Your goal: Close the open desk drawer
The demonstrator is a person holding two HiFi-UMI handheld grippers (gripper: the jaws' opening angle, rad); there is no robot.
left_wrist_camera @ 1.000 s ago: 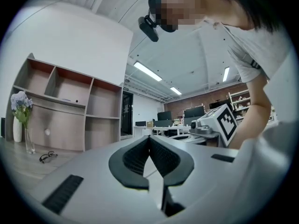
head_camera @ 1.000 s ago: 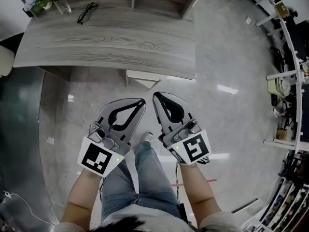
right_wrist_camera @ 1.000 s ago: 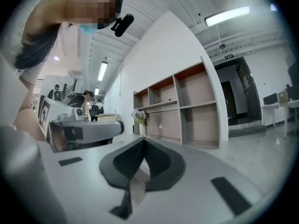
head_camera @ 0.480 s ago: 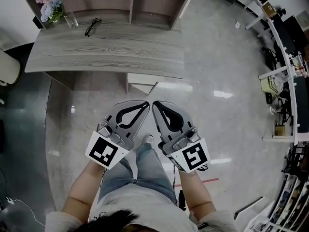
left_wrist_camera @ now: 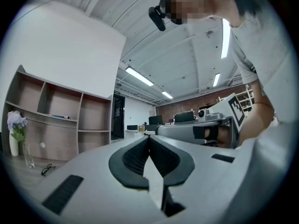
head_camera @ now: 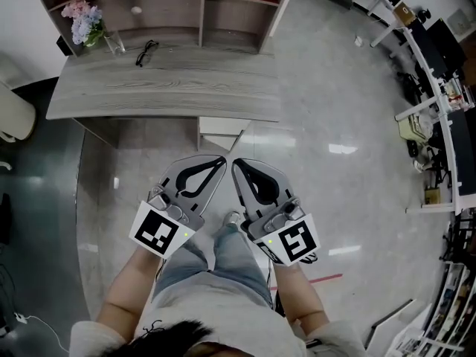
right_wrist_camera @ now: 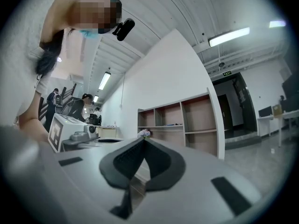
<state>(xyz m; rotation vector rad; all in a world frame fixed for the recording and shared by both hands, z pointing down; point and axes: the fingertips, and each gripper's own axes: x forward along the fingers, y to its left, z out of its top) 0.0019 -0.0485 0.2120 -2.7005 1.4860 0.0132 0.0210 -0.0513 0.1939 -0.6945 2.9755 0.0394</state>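
Both claws are pressed together, nothing in them. The left gripper [head_camera: 220,161] and right gripper [head_camera: 236,163] hang side by side (tips almost touching), near the drawer [head_camera: 220,127] sticking out under the desk [head_camera: 163,88].

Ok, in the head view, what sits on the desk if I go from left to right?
bunch of flowers → clear glass → black eyeglasses
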